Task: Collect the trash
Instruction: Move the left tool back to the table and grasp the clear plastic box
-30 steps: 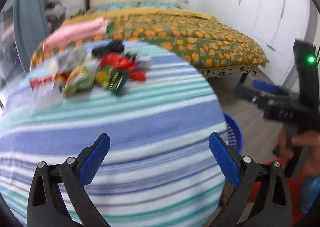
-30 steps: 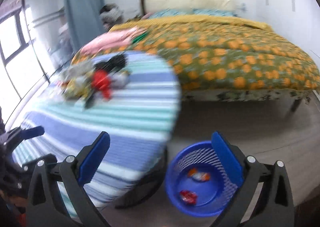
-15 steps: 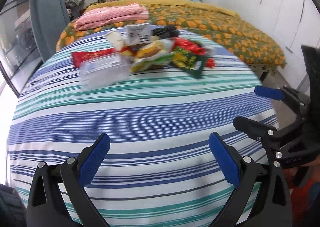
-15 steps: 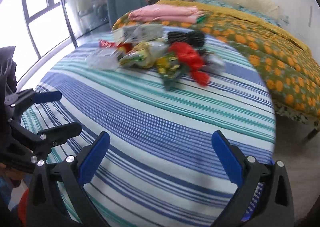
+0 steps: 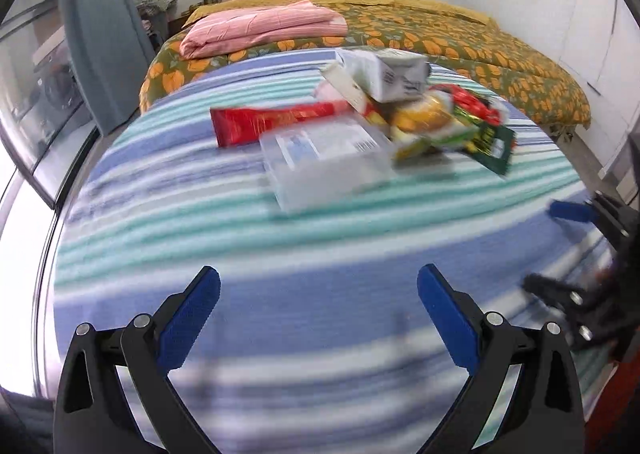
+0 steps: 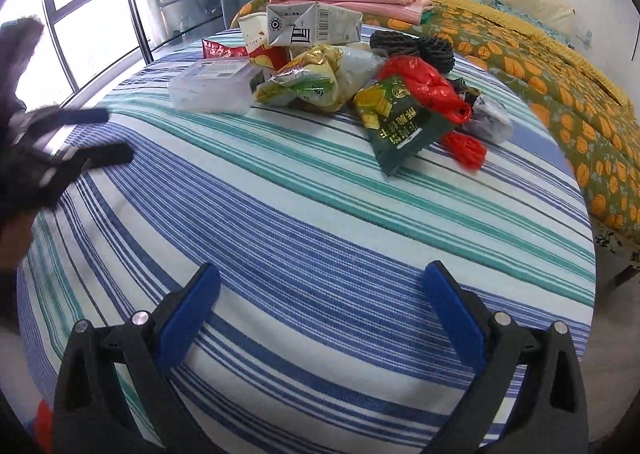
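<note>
A pile of trash lies at the far side of the round striped table (image 6: 304, 222): a clear plastic box (image 6: 212, 84), a white carton (image 6: 312, 24), a yellow snack bag (image 6: 316, 80), a green packet (image 6: 400, 122), a red plastic bag (image 6: 424, 88) and a black net (image 6: 412, 46). In the left wrist view the clear box (image 5: 328, 158) and a red wrapper (image 5: 272, 120) are nearest. My left gripper (image 5: 318, 314) is open over bare cloth, well short of the pile. My right gripper (image 6: 320, 312) is open too, holding nothing. Each gripper shows blurred at the other view's edge.
A bed with an orange-flowered cover (image 6: 560, 66) stands beyond the table, with a folded pink blanket (image 5: 264, 26) on it. A window (image 6: 76, 6) and a blue curtain (image 5: 104, 34) are on the left. The near half of the table is bare cloth.
Both views have swung from the floor and blue basket up onto the table. The trash pile is now closer in both. Both grippers stay open.
</note>
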Action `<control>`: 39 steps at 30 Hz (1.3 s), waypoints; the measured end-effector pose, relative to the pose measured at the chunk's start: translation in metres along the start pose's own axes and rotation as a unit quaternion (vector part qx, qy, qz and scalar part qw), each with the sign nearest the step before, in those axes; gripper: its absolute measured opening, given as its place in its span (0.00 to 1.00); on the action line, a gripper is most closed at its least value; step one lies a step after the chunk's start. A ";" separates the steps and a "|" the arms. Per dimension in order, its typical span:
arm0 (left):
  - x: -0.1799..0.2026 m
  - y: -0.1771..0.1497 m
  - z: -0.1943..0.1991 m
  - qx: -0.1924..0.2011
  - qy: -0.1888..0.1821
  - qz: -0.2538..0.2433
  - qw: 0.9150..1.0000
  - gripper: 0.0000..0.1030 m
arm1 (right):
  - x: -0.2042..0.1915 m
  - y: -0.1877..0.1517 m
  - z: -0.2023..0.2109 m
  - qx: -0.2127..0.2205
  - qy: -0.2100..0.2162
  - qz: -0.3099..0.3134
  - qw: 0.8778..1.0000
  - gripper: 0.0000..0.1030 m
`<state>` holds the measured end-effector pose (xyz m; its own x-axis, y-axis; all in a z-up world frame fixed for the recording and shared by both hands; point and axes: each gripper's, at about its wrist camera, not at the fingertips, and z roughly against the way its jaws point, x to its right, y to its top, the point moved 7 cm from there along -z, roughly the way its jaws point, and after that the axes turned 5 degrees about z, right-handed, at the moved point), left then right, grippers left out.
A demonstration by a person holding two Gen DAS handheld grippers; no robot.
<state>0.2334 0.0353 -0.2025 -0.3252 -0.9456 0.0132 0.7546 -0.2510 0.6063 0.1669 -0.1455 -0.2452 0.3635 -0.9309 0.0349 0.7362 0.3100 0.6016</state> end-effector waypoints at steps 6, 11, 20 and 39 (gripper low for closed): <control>-0.004 0.043 -0.031 0.008 -0.015 -0.082 0.996 0.95 | 0.000 0.000 0.000 0.001 -0.001 -0.001 1.000 0.96; -0.007 0.066 -0.046 -0.004 -0.086 -0.066 0.994 0.95 | 0.001 0.001 0.000 0.001 -0.002 0.000 1.000 0.96; -0.002 0.084 -0.069 -0.028 -0.157 -0.065 0.985 0.95 | 0.000 0.000 0.000 0.001 -0.002 0.000 1.000 0.96; 0.037 0.054 -0.070 -0.067 -0.141 -0.135 0.978 0.78 | 0.004 0.000 0.002 0.000 -0.007 -0.007 1.000 0.96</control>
<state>0.3021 -0.0273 -0.2253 -0.6536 -0.7506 0.0976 0.6812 -0.5271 0.5081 0.1673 -0.1497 -0.2434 0.3455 -0.9376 0.0377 0.7407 0.2972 0.6025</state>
